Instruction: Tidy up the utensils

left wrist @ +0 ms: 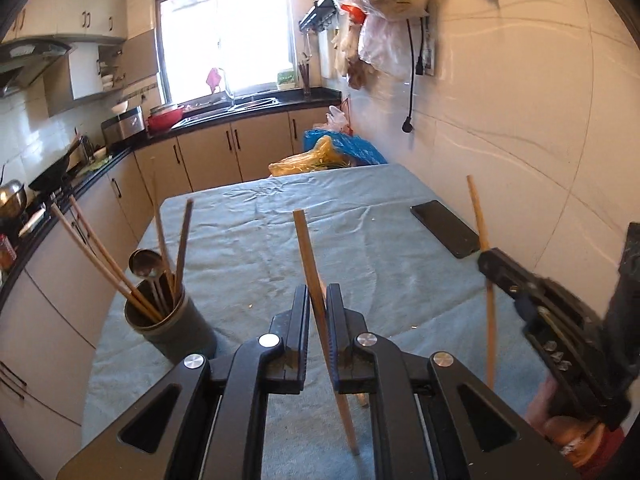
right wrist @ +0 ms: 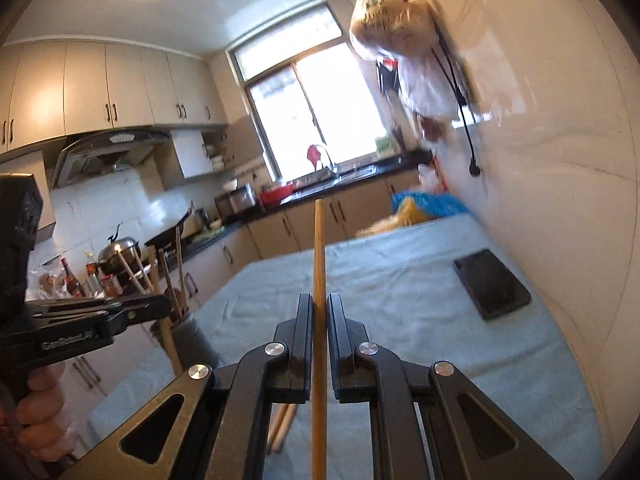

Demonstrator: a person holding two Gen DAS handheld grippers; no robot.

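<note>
1. left wrist view: the left hand-held gripper (left wrist: 318,320) is clamped on a wooden chopstick (left wrist: 310,264), which leans towards eleven o'clock with its lower end hanging below the jaws above the blue cloth of the tabletop (left wrist: 280,216).
2. same view: the utensil holder (left wrist: 172,328), a grey cup at about nine o'clock from the jaws, already carries chopsticks and a metal spoon (left wrist: 145,263). a dark phone (left wrist: 444,228) lies on the cloth at two o'clock, near the wall.
3. same view: at three o'clock the right hand-held gripper (left wrist: 486,258) pinches a second chopstick (left wrist: 482,240), nearly upright.
4. right wrist view: the right hand-held gripper's jaws are closed on that chopstick, which stands straight at twelve o'clock. the left one (right wrist: 160,306) crosses at nine o'clock, in front of the holder.
5. step in hand, as i judge it: both sticks are lifted and are being carried to the holder.
6. next move calls for bringing each lower tip over the holder's open rim, tilting it clear of the sticks already fanned out there, then releasing one at a time.
</note>
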